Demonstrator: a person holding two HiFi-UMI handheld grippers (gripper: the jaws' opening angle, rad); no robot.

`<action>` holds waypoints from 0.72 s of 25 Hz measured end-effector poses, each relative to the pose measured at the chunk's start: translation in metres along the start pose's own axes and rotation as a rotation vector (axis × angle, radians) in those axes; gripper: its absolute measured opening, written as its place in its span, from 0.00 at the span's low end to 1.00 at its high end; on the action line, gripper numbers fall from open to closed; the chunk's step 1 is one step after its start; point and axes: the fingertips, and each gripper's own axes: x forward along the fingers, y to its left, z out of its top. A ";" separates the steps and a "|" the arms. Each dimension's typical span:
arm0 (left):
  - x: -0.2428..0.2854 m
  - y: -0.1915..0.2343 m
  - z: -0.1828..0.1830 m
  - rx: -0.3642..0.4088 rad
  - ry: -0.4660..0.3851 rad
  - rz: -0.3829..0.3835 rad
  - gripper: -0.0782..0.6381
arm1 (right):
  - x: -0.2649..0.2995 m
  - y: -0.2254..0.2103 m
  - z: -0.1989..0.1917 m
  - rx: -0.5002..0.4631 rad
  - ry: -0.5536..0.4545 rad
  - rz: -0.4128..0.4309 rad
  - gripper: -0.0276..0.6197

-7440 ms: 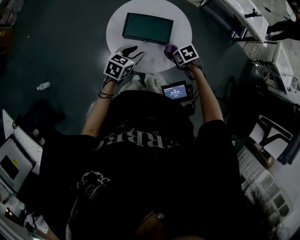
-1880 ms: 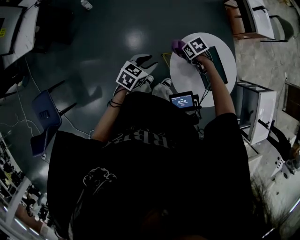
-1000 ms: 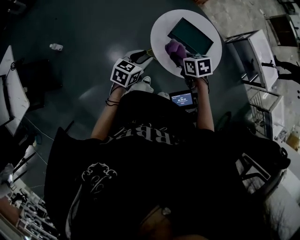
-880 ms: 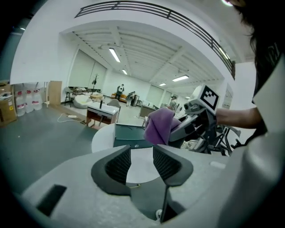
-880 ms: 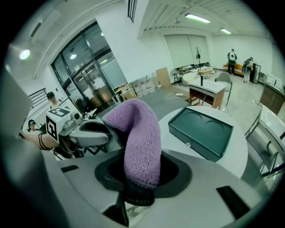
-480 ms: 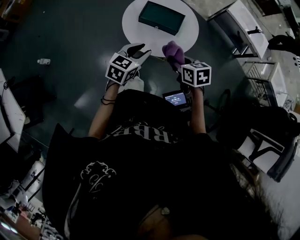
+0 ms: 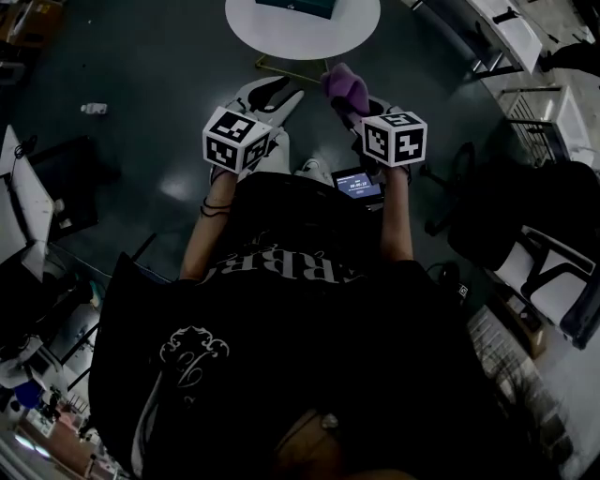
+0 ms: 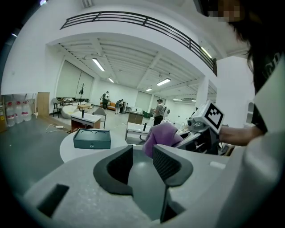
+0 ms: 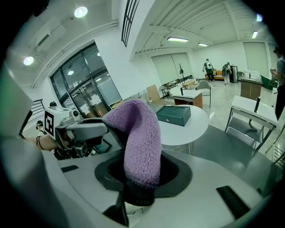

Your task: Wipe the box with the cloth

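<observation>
The left gripper point(image 7: 277, 92) has its jaws apart with nothing between them; in the left gripper view point(image 8: 142, 165) only open air separates the two dark pads. The right gripper point(image 7: 351, 105) is clamped on the purple cloth point(image 7: 342, 86); in the right gripper view point(image 9: 140, 189) the cloth point(image 9: 141, 142) stands up out of the closed jaws and folds over at the top, hiding the jaw tips. Both grippers are held over the dark floor point(image 7: 141, 84), near the person and well apart from the round white table point(image 7: 302, 36) on the far side. The black shirt point(image 7: 281, 356) carries pale lettering, of which only "RBR" reads clearly; its ends are lost in folds. The dark green box point(image 9: 173, 115) sits on the table point(image 9: 189, 129), untouched; in the head view the top frame edge cuts the box point(image 7: 298, 7) down to a sliver. Each marker cube point(image 7: 395, 138) bears black-and-white square patterns with no text. A small screen point(image 7: 356, 183) at the waist shows figures too small to read.
</observation>
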 end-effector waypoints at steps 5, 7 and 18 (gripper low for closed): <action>-0.026 -0.028 -0.004 0.014 -0.003 0.016 0.32 | -0.015 0.022 -0.020 -0.005 -0.005 0.027 0.23; -0.033 -0.033 -0.003 0.018 -0.008 0.016 0.32 | -0.018 0.029 -0.022 -0.010 -0.008 0.032 0.23; -0.054 -0.022 -0.002 0.059 0.015 -0.032 0.32 | -0.015 0.053 -0.018 0.058 -0.028 0.003 0.23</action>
